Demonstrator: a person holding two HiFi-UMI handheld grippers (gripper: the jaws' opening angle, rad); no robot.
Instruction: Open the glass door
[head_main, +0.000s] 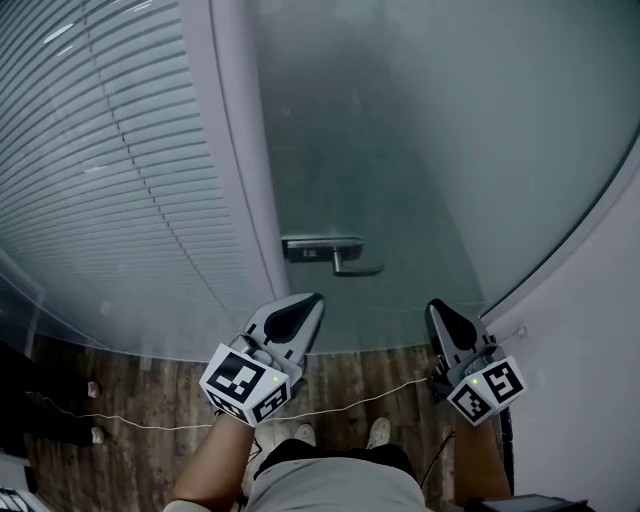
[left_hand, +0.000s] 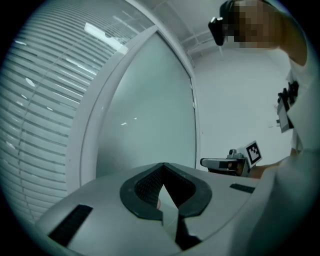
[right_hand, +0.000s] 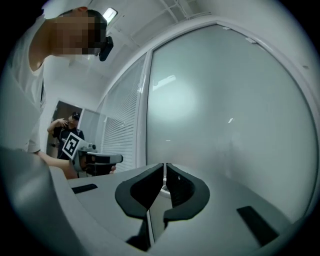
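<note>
Only head view shows the lever handle (head_main: 335, 255) mid-frame on the frosted glass door (head_main: 400, 130), above left gripper (head_main: 308, 303) and right gripper (head_main: 438, 310), both pinched closed and empty; right gripper view alone catches a bystander (right_hand: 66, 127) at left.

Ahead of the left tool (head_main: 314, 298), the glass door (head_main: 400, 150) is looking frosted, matt; its metal handle (head_main: 320, 246) is gleaming; beneath, wooden floor (head_main: 150, 390).
</note>
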